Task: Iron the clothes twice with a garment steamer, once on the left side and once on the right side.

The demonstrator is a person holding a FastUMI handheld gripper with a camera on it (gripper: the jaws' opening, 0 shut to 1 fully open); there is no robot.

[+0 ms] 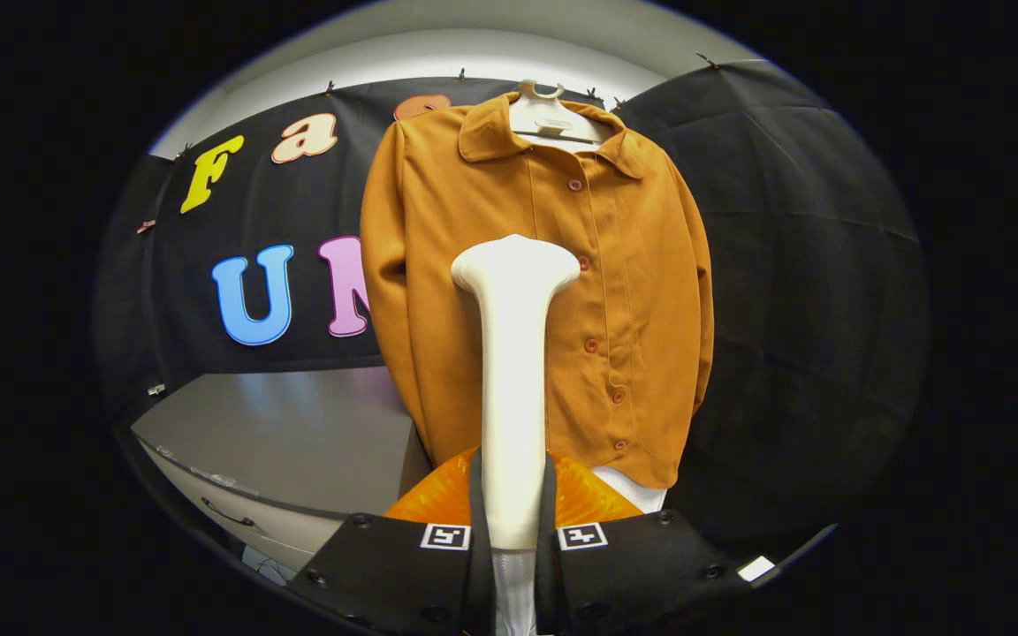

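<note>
An orange-brown button shirt (641, 291) hangs on a white hanger (547, 110) against the booth wall, its button placket running down the middle. My gripper (513, 517) is shut on the white garment steamer (512, 353), both fingers pressing on its handle. The steamer stands upright between the fingers. Its wide head (516, 263) sits in front of the shirt's left half at chest height; I cannot tell whether it touches the cloth.
A grey table (297, 433) lies to the left below the shirt, with a white drawer front (235, 512) under its edge. An orange translucent thing (438, 499) sits just behind the fingers. Black cloth covers the wall on the right.
</note>
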